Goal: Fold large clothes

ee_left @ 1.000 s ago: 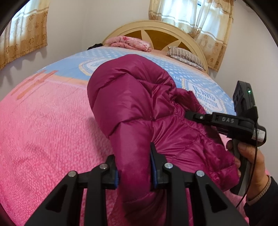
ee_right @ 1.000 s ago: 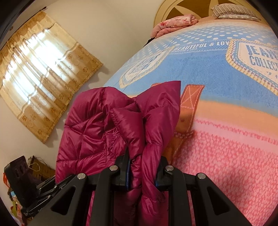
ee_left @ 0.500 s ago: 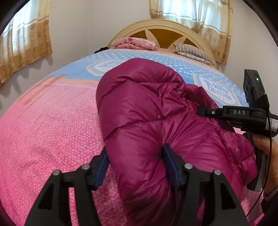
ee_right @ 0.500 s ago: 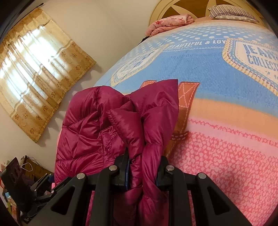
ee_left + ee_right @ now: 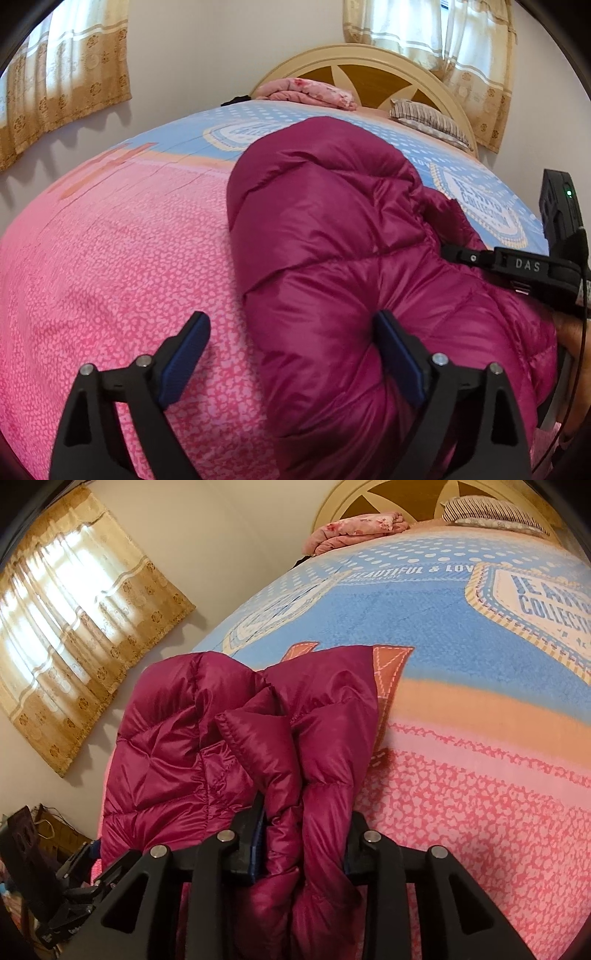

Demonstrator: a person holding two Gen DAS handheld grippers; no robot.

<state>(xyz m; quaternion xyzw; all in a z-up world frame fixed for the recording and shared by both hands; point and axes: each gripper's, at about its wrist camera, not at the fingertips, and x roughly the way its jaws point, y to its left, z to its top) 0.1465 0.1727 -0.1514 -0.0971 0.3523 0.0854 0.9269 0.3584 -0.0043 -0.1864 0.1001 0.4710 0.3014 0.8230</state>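
A magenta puffer jacket (image 5: 332, 240) lies bunched on the bed's pink and blue blanket (image 5: 110, 258). My left gripper (image 5: 291, 343) is open wide, its blue-padded fingers astride the jacket's near fold without pinching it. My right gripper (image 5: 301, 834) is shut on a thick bunch of the jacket (image 5: 258, 738), holding its edge at the jacket's other side. In the left wrist view the right gripper's body shows at the far right, pressed into the jacket.
A folded pink quilt (image 5: 310, 92) and a striped pillow (image 5: 428, 122) lie by the wooden headboard (image 5: 369, 70). Curtained windows (image 5: 74, 627) stand on the walls. Clutter (image 5: 33, 849) sits on the floor beside the bed.
My left gripper has opened from a pinch on the jacket's fold and let it go. The right gripper has stayed shut on the jacket and barely moved.
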